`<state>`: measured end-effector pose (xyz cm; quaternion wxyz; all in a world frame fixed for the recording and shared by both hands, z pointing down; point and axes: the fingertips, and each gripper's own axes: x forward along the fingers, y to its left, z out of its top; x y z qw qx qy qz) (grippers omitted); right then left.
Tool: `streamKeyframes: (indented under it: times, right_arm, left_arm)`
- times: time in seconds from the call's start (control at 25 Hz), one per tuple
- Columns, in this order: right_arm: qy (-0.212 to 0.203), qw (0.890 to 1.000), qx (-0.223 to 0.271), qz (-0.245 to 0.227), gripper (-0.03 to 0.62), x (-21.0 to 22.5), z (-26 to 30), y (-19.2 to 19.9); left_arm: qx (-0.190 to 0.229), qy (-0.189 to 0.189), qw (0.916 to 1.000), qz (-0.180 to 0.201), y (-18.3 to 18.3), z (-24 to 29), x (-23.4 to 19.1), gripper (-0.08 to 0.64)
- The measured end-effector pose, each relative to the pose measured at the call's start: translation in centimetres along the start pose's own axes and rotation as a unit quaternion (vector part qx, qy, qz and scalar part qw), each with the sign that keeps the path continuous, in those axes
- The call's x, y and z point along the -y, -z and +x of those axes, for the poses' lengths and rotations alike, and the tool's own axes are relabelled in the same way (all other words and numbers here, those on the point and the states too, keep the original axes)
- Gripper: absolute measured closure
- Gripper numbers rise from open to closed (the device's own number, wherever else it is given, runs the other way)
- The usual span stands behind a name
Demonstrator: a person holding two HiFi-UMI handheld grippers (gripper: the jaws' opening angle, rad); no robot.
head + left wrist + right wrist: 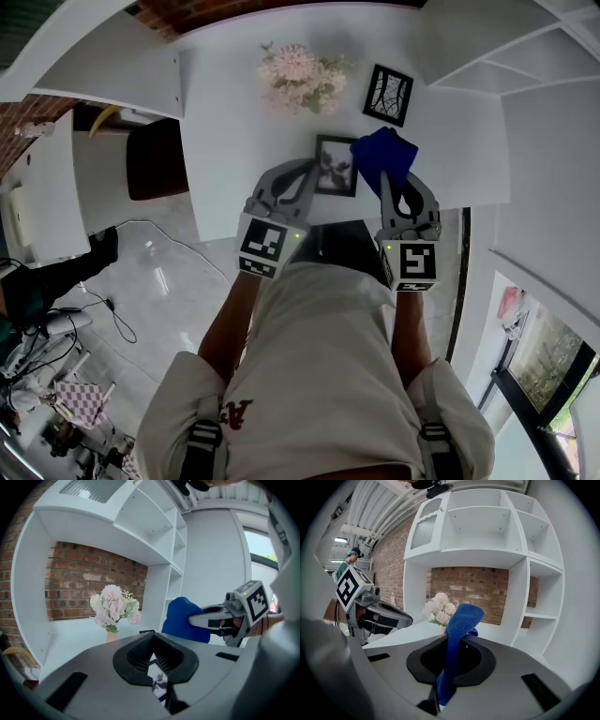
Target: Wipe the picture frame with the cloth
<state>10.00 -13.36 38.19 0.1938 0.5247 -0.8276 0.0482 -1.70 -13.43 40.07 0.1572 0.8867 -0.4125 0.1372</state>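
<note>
A small black picture frame with a dark floral print is lifted over the white table, and my left gripper is shut on its left edge. In the left gripper view a strip of the frame shows between the closed jaws. My right gripper is shut on a blue cloth, which bunches up just right of the frame and touches its right side. In the right gripper view the cloth rises out of the jaws. Each gripper sees the other: the right gripper, the left gripper.
A vase of pink flowers stands at the back of the table, with a second black frame to its right. White shelving and a brick wall lie behind. A person sits at far left.
</note>
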Motion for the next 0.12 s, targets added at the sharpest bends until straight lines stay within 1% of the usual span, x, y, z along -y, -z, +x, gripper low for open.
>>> streamKeyframes:
  times: [0.12]
  right_arm:
    - [-0.001, 1.000, -0.001, -0.004, 0.569, -0.01, 0.10, -0.26]
  left_arm:
    - [0.003, -0.001, 1.0000, 0.001, -0.31, -0.10, -0.01, 0.558]
